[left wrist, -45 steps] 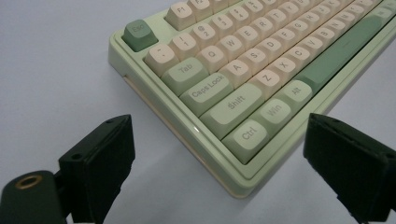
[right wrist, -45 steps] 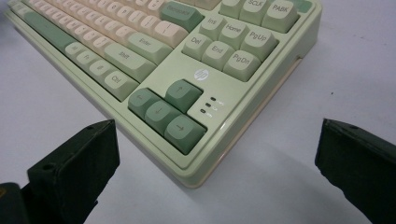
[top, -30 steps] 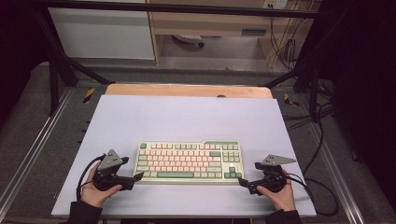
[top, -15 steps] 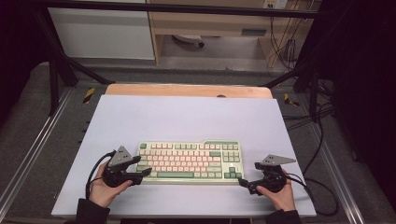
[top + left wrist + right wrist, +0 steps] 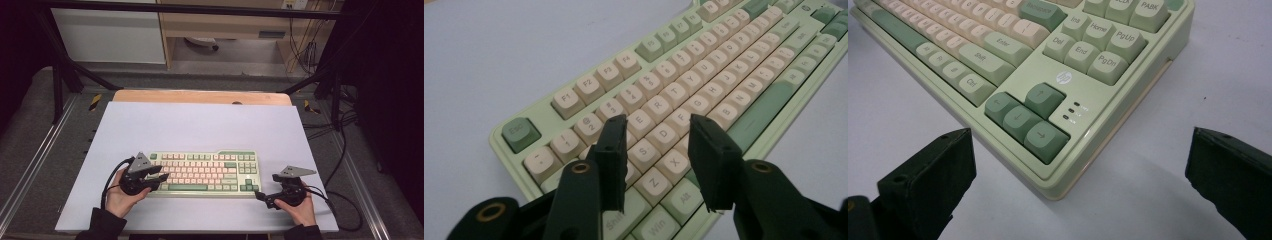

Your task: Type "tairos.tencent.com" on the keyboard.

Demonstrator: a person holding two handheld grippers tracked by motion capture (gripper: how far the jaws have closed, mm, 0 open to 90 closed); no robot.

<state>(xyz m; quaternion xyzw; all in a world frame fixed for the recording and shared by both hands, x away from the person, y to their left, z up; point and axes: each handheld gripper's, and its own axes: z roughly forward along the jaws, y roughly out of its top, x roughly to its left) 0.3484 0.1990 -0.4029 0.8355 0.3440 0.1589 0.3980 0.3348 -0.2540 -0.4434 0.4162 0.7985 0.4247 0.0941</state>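
A pale green keyboard (image 5: pixel 205 172) with cream and green keys lies near the front of the white table. My left gripper (image 5: pixel 159 178) hovers over its left end. In the left gripper view the keyboard (image 5: pixel 704 65) runs away to the upper right, and my left gripper (image 5: pixel 658 150) is open by a narrow gap above the S, D and X keys, holding nothing. My right gripper (image 5: pixel 260 194) rests on the table at the keyboard's front right corner. In the right gripper view my right gripper (image 5: pixel 1080 170) stands wide open on either side of that corner of the keyboard (image 5: pixel 1013 60), near the arrow keys.
The white table top (image 5: pixel 200 125) stretches bare behind the keyboard to a wooden strip (image 5: pixel 200 96) at the back. Black cables (image 5: pixel 345 200) trail off the right side. Metal rails (image 5: pixel 30 165) run along both sides of the table.
My left gripper has risen from the table and moved right, over the keyboard's left keys. The right gripper and the keyboard have stayed put.
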